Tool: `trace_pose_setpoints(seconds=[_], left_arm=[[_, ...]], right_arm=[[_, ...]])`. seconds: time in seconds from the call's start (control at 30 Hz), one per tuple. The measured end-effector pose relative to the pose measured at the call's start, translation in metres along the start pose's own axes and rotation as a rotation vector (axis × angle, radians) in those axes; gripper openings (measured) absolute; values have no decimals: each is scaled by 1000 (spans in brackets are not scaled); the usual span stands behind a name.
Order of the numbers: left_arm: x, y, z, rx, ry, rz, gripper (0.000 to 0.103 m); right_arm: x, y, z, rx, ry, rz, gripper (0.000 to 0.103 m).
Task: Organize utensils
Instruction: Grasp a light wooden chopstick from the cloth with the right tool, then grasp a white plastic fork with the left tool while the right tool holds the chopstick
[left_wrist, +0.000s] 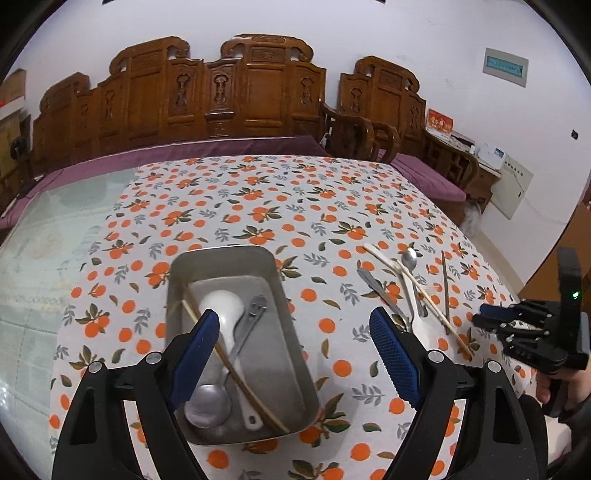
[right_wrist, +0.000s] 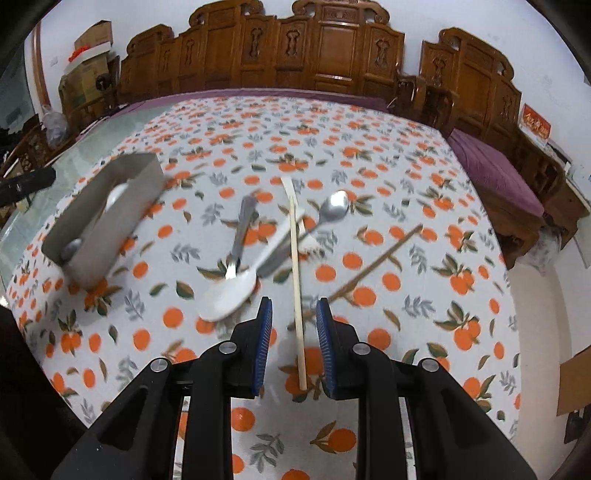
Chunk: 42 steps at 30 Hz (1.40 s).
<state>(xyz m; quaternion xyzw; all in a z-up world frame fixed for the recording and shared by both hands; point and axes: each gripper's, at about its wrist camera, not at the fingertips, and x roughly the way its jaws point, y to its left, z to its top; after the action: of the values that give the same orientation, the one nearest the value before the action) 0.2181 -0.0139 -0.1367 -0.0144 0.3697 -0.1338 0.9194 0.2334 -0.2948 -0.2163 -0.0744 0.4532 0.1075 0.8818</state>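
Left gripper (left_wrist: 291, 354) jaws wide apart, nothing between the pads, hovering over the tin (left_wrist: 295, 369). Tin sits on the tabletop (left_wrist: 258, 192), on the orange-print cloth (left_wrist: 332, 206). Inside the tin: 1 white spoon (left_wrist: 229, 321), 1 metal spoon (left_wrist: 208, 406), 1 more metal utensil (left_wrist: 255, 310), 1 chopstick (left_wrist: 236, 373) lying diagonally across them.

Right gripper (right_wrist: 294, 347) jaws partly apart, not clamped. 1 pale chopstick (right_wrist: 296, 280) lies on the cloth with its near end between the 2 fingers; cannot tell if a pad touches it, looks like clearance on both sides. View is motion-blurred.

Loose pile just beyond the right gripper: white spoon (right_wrist: 231, 295) nearest, metal fork (right_wrist: 240, 236) to its left, another metal handle (right_wrist: 275, 258) under the white spoon's handle, metal spoon (right_wrist: 332, 208) further back right, white utensil (right_wrist: 291, 195) at the far end of the pile. 1 dark chopstick (right_wrist: 373, 262) runs diagonally off to the right, apart from the rest.

In the right view the tin is far left, well apart from the pile.

Far side: purple cushion (left_wrist: 184, 151) along the table edge, carved wooden bench back (left_wrist: 229, 92) against the white wall (left_wrist: 443, 55).
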Motion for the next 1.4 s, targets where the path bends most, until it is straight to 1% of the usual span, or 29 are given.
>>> trace_pose_setpoints(seconds=[0.2,0.3,0.4,0.43,0.47,0.5,0.53,0.6,0.73,0.8,0.9,0.97,1.07,1.17,1.23,1.3,1.33,1.4], left_arm=[[4,-23,-3,41,2,11,80],[10,-34,-6,47,18,13,80],[12,-43,-11,63,27,19,80],[12,-46,-13,69,30,18,80],[11,-50,-15,75,32,20,80],[10,-53,-15,83,32,22,80],[6,-58,-15,96,18,21,80],[-1,-65,-15,114,-5,17,80],[1,-83,-18,150,7,18,80],[6,-92,-22,160,21,21,80],[16,-111,-30,181,53,-2,80],[20,-120,-34,193,61,-3,80],[27,-132,-36,181,83,-27,79],[36,-144,-35,176,99,-24,78],[44,-150,-34,188,108,-20,76],[53,-154,-33,190,126,-16,71],[60,-155,-33,186,142,-13,70],[77,-156,-33,176,179,3,65]], right_arm=[[29,-3,10,-22,27,41,27],[48,-5,19,-42,55,31,27],[62,-9,23,-32,91,38,26],[69,-10,22,-34,119,39,21],[71,-11,22,-36,125,37,19],[71,-12,22,-35,121,40,9],[71,-14,21,-29,124,54,6],[63,-18,19,-23,101,77,6],[36,-31,13,43,39,134,6],[20,-35,8,53,13,138,6],[-2,-42,-1,66,-14,148,6],[-11,-45,-6,62,-19,138,6],[-25,-53,-11,84,-35,131,6],[-34,-57,-15,87,-48,120,6],[-37,-59,-17,88,-55,122,6],[-38,-61,-17,99,-59,128,6],[-37,-62,-18,109,-56,130,6],[-37,-61,-19,109,-54,133,6]])
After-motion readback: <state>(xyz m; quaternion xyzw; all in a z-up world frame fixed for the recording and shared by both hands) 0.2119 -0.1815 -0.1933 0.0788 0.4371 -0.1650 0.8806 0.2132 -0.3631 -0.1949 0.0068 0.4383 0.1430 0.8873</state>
